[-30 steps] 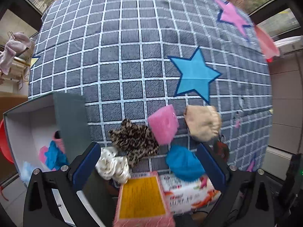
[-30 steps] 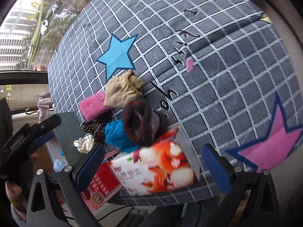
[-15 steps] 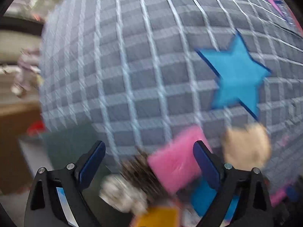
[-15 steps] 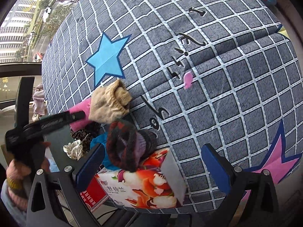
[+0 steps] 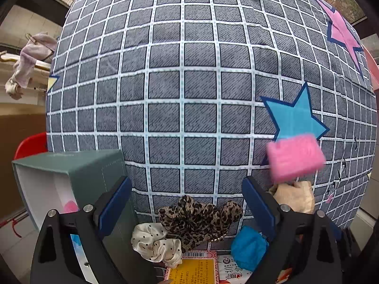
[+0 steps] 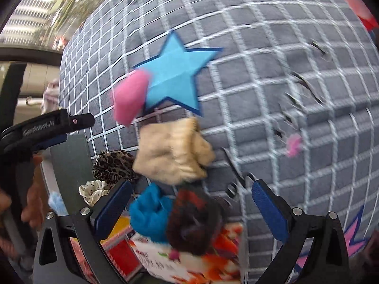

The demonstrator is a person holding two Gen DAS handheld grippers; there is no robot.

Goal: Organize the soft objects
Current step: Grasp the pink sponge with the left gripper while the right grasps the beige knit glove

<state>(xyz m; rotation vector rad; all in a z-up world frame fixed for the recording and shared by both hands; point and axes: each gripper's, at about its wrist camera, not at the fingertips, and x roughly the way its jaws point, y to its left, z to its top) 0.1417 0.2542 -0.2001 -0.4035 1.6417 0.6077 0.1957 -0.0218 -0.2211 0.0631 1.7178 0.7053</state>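
Scrunchies are being framed low in the left wrist view: a leopard-print scrunchie [image 5: 199,217] and a cream polka-dot scrunchie [image 5: 154,243] are lying touching each other on the checked bedsheet [image 5: 180,82], right between the spread fingers of the left gripper [image 5: 186,209], whose jaws are being held wide with nothing pressed by the pads. A blue soft item [image 5: 248,247] is sitting just inside the right finger, a beige knit piece [image 5: 296,196] just outside it, and a pink pad [image 5: 295,157] is being blurred further up beside the blue star. A green box [image 5: 78,175], open-sided with soft things partly seen inside, is standing at the left edge of the sheet; it is being judged as the likely drop-off. In the right wrist view, motion blur is being shown throughout; the right gripper [image 6: 189,209] is likewise being held wide and empty, with the blue item and a dark red-brown knit item [image 6: 194,224] between its fingers, resting on a printed tissue pack [image 6: 213,258]. The beige piece and pink pad are lying further out, the left gripper off to the left. Handling is being judged as easy on weight: all items look light, limp and compressible, not fragile, satin possibly slippery. A bite across the bunched middle of the gathered fabric is being recommended, pads closed well down, since a loose edge is likely to be slipped out or dragged along with a neighbour.
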